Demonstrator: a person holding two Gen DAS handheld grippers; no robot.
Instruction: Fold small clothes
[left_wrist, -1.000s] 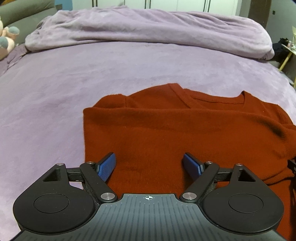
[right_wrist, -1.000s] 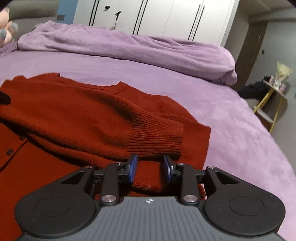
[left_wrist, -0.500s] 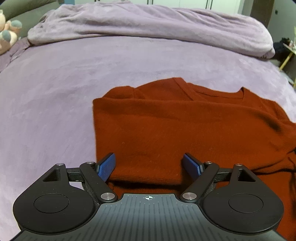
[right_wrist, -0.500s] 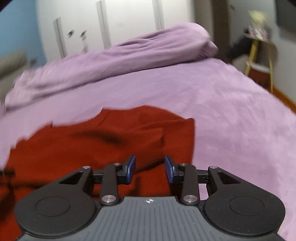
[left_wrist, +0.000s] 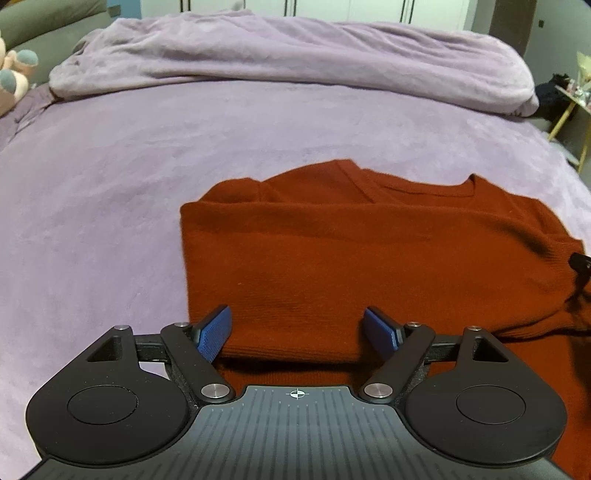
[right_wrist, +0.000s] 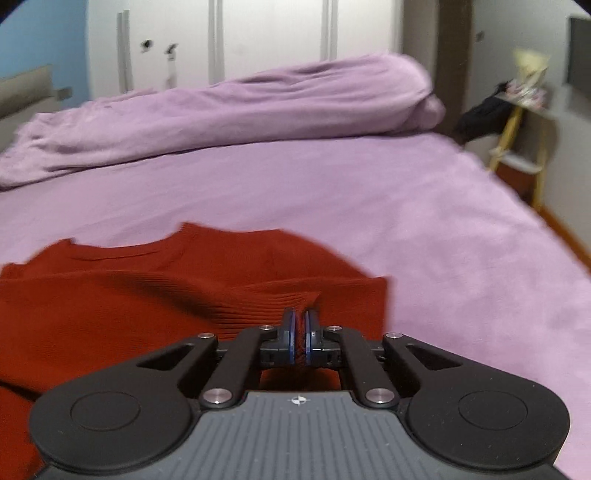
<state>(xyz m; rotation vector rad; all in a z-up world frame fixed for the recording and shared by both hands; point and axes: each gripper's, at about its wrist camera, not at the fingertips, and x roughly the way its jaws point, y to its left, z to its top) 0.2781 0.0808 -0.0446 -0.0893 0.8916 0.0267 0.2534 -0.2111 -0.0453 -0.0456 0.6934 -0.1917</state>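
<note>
A rust-red knitted sweater (left_wrist: 332, 258) lies on the purple bed, its left side folded inward and its neckline at the far end. My left gripper (left_wrist: 297, 330) is open, its blue pads wide apart just above the folded edge nearest me, holding nothing. In the right wrist view the sweater (right_wrist: 129, 302) fills the lower left. My right gripper (right_wrist: 300, 325) is shut on the ribbed cuff of the sleeve (right_wrist: 273, 299), with red knit pinched between the blue pads. The tip of the right gripper shows at the right edge of the left wrist view (left_wrist: 580, 262).
The purple bed cover (left_wrist: 110, 184) spreads around the sweater. A bunched purple duvet (left_wrist: 295, 62) lies across the far end. A plush toy (left_wrist: 14, 74) sits far left. A yellow-legged side table (right_wrist: 524, 110) stands off the bed's right side, before white wardrobes (right_wrist: 277, 37).
My right gripper swung toward the sleeve cuff and closed on it. My left gripper drew back a little from the sweater and stayed open.
</note>
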